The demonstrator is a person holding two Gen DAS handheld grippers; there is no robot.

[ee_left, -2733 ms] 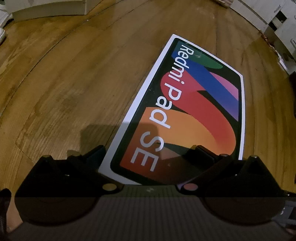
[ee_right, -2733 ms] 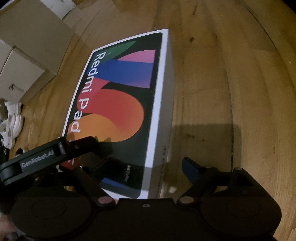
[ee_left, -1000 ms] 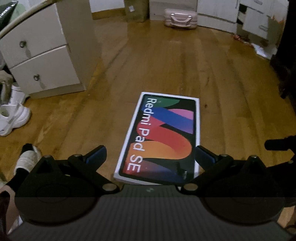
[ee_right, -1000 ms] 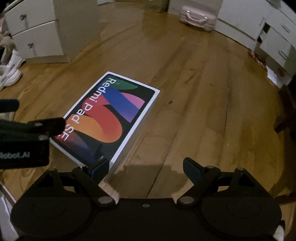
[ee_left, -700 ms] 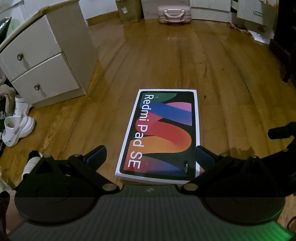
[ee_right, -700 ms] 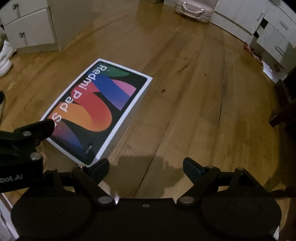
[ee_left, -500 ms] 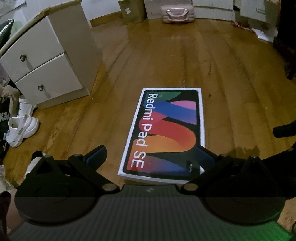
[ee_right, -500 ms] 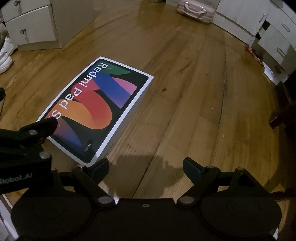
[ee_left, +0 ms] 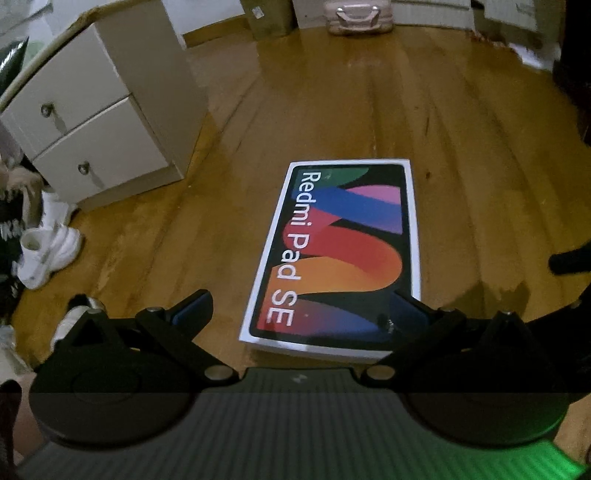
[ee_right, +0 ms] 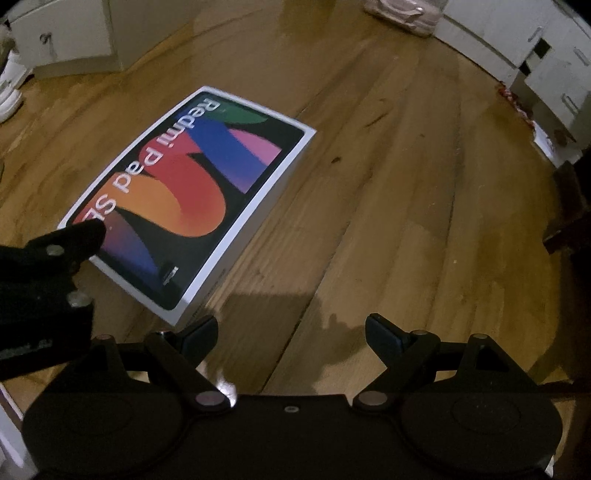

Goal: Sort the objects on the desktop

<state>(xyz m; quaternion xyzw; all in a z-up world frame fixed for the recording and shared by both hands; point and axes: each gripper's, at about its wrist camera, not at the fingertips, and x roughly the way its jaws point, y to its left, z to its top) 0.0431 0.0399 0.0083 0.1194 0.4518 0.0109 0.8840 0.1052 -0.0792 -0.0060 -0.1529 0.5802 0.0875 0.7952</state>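
A white-edged Redmi Pad SE box (ee_left: 340,254) with a colourful black lid lies flat on the wooden floor (ee_left: 461,140). My left gripper (ee_left: 299,310) is open and empty, raised above the box's near end. My right gripper (ee_right: 291,336) is open and empty, raised to the right of the box (ee_right: 188,195), over bare floor. The left gripper's body shows in the right wrist view (ee_right: 48,266), in front of the box's near left corner.
A white two-drawer cabinet (ee_left: 99,125) stands at the left with white shoes (ee_left: 48,251) beside it. A pink suitcase (ee_left: 358,14) and white cabinets (ee_right: 517,40) stand at the far wall. Dark furniture (ee_right: 569,221) is at the right.
Both grippers have risen well away from the box, which lies on the floor. In the last half second the views shift only slightly.
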